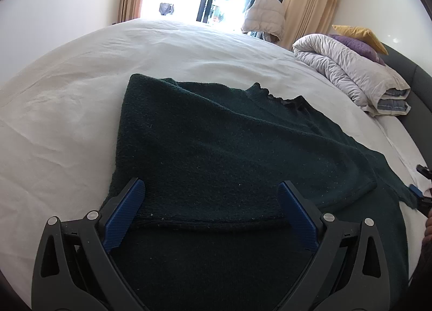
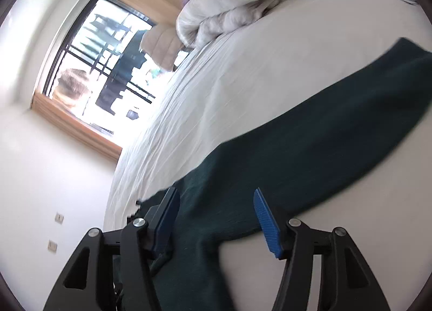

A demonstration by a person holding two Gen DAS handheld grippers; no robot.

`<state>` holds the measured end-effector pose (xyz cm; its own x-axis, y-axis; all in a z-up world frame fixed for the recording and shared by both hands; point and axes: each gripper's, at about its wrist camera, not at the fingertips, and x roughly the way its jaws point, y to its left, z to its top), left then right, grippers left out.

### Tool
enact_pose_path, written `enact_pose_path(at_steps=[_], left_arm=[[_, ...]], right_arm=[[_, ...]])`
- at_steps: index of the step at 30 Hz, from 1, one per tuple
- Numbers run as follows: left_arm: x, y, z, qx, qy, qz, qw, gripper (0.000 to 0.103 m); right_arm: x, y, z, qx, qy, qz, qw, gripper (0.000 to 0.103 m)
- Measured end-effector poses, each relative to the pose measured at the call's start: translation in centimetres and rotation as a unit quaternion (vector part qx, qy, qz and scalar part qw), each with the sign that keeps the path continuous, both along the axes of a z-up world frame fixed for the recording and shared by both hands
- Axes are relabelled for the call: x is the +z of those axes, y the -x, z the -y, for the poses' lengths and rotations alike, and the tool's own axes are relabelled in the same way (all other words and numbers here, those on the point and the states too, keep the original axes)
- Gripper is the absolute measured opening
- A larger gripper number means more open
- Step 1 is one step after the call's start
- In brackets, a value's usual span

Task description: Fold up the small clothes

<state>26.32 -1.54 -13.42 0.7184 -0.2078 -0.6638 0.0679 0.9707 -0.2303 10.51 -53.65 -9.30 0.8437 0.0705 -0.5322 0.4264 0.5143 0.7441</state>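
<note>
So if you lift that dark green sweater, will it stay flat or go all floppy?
Probably floppy: the sweater already lies folded over itself in soft layers on the bed sheet. Its fuzzy knit likely grips rather than slips. It looks thick, so perhaps a bit heavy, and the loose sleeve would likely dangle.
</note>
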Motion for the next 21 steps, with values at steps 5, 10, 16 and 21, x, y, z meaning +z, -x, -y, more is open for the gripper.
enact_pose_path(at_steps=[5, 10, 16, 21], left_arm=[[-0.2, -0.1, 0.1, 0.001, -0.009, -0.001, 1.0000, 0.100], [-0.3, -0.4, 0.3, 0.001, -0.021, -0.003, 0.9998, 0.100], [-0.4, -0.4, 0.5, 0.003, -0.032, -0.005, 0.9995, 0.100], [-0.4, -0.4, 0.5, 0.003, -0.036, -0.005, 0.9993, 0.101]], right_arm=[[-3.3, 7.8, 9.5, -0.122, -0.089, -0.005, 0.989, 0.061], [-6.0, 10.0, 13.5, -0.175, -0.140, 0.014, 0.974, 0.054], [-6.2, 7.1, 15.4, -0.177, -0.148, 0.028, 0.973, 0.051], [-7.1, 5.3, 16.6, -0.172, -0.145, 0.013, 0.974, 0.028]])
